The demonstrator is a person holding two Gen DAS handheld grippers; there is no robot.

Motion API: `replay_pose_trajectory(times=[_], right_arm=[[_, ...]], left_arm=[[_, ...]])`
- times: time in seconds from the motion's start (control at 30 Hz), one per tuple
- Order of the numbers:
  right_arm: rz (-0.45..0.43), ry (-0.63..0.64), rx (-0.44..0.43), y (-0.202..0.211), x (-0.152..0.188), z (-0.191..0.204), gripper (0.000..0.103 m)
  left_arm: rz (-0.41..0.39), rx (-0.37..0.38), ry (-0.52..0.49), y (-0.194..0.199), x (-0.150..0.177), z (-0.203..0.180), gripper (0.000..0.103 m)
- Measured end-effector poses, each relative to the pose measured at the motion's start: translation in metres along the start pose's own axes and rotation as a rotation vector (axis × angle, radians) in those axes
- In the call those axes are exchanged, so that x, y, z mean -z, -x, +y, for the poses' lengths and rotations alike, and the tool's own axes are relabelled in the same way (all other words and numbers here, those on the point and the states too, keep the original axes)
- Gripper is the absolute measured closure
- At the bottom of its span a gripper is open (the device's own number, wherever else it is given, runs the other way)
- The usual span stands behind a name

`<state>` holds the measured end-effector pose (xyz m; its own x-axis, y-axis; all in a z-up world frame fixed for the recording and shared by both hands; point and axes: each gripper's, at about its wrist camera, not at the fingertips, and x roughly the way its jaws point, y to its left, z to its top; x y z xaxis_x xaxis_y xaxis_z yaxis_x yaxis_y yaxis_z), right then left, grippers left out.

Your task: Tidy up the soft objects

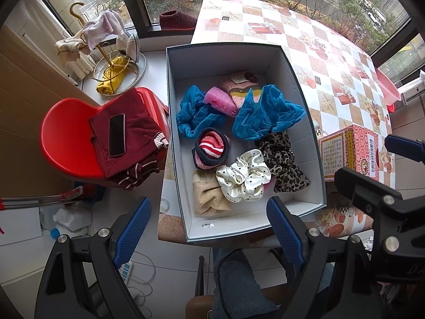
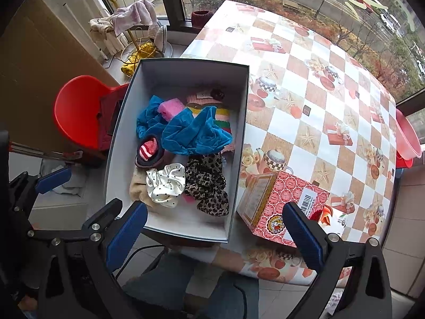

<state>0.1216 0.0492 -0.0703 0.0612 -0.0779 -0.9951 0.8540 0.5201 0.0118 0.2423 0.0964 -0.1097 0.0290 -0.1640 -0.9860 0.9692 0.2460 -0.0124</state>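
A white-lined cardboard box [image 1: 225, 58] [image 2: 186, 69] stands at the table's near left corner and holds soft things: two blue velvet scrunchies [image 1: 268, 114] [image 2: 194, 133], a pink foam piece [image 1: 220, 101], a striped knit piece [image 1: 241, 90], a red-striped rolled sock [image 1: 211, 147] [image 2: 148, 151], a white polka-dot scrunchie [image 1: 244, 179] [image 2: 166, 183], a leopard scrunchie [image 1: 283, 162] [image 2: 207, 183] and a beige knit piece [image 1: 208, 196]. My left gripper [image 1: 207, 228] is open and empty, above the box's near edge. My right gripper [image 2: 215, 236] is open and empty, near the box's near right corner.
A red patterned carton [image 2: 284, 204] [image 1: 353, 151] lies right of the box on the checked tablecloth [image 2: 318, 79]. A red chair [image 1: 69, 138] with a maroon garment and a phone [image 1: 117, 134] stands left. A gold rack with cloths [image 1: 106, 40] is by the window. A pink basin [image 2: 407, 138] sits far right.
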Motion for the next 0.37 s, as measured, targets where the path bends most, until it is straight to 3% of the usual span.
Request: replay_pose_trajectory(times=[0.23, 0.37], right_arm=[[0.009, 0.003, -0.011, -0.005, -0.0011, -0.0024, 0.001], [0.008, -0.002, -0.016, -0.0062, -0.0027, -0.004, 0.001]], left_arm=[[0.028, 0.042, 0.058, -0.0039, -0.001, 0.0031, 0.012], [-0.017, 0.034, 0.059, 0.0029, -0.0008, 0.0012, 0.012]])
